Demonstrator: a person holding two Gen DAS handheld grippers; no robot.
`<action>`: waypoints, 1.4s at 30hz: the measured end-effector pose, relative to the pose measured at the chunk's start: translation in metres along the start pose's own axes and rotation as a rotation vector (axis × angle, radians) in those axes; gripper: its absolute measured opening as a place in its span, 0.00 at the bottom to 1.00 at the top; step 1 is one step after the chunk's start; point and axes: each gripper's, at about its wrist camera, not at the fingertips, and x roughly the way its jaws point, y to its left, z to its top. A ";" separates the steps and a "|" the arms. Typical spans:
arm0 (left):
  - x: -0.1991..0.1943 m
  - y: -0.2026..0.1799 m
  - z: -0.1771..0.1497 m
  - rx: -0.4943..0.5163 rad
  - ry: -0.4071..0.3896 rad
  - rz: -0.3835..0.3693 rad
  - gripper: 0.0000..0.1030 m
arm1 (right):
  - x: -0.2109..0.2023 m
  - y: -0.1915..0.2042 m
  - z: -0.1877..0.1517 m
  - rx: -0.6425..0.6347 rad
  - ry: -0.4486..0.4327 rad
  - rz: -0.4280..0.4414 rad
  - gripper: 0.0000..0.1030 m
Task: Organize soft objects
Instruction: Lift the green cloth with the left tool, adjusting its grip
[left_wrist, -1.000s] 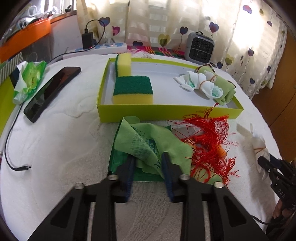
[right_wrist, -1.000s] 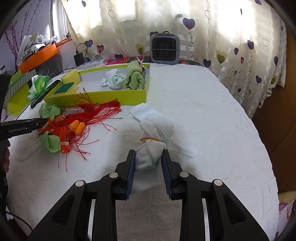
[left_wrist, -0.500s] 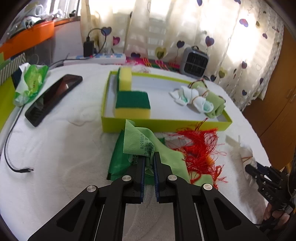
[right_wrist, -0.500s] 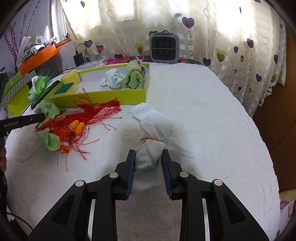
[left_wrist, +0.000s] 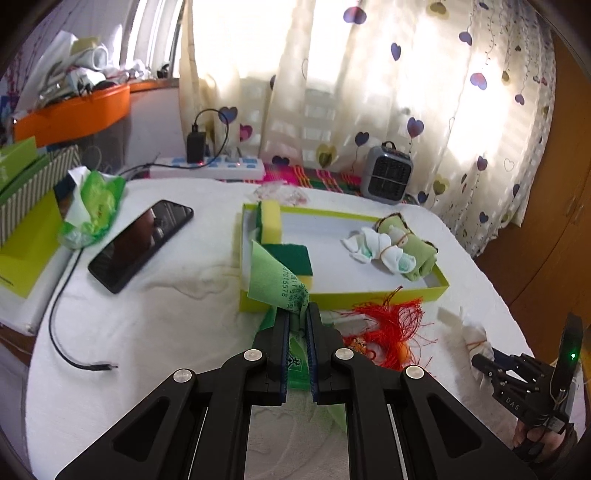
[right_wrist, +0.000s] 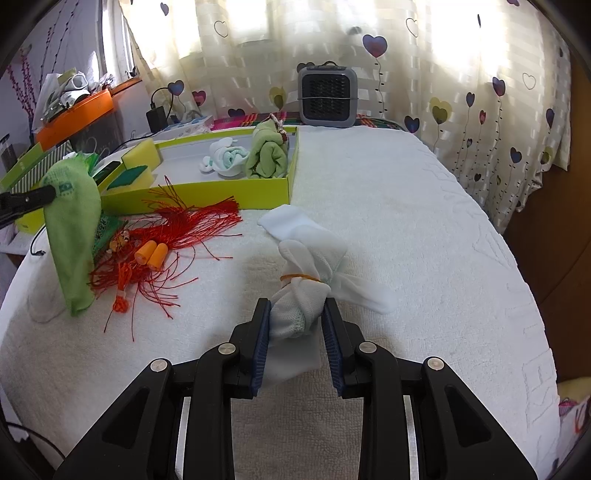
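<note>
My left gripper (left_wrist: 296, 314) is shut on a light green cloth (left_wrist: 277, 277), which it holds lifted off the white table; in the right wrist view the green cloth (right_wrist: 74, 229) hangs down from the left gripper (right_wrist: 50, 192). My right gripper (right_wrist: 296, 317) is shut on a white sock bundle (right_wrist: 306, 280) tied with an orange band, which rests on the table. The yellow-green tray (left_wrist: 369, 295) holds two sponges (left_wrist: 291, 258) at its left and rolled socks (left_wrist: 391, 249) at its right. A red tassel (right_wrist: 177, 229) lies in front of the tray.
A black phone (left_wrist: 142, 243), a cable (left_wrist: 62, 343) and a green tissue pack (left_wrist: 92, 206) lie on the left. A small grey heater (left_wrist: 386, 179) and a power strip (left_wrist: 210, 168) stand at the back. Two orange earplugs (right_wrist: 151, 254) lie among the tassel threads.
The left gripper closed on the green cloth and rose, lifting the cloth off the table. The right gripper and its sock bundle have not moved.
</note>
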 end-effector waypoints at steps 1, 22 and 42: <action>-0.001 0.000 -0.001 0.008 0.004 -0.001 0.08 | 0.000 0.000 0.000 0.001 0.000 0.001 0.28; 0.026 -0.016 -0.065 0.147 0.239 -0.038 0.33 | -0.001 0.000 0.000 0.006 0.001 0.004 0.28; 0.050 -0.009 -0.060 0.061 0.246 0.018 0.21 | -0.001 0.001 -0.001 -0.002 0.003 -0.002 0.28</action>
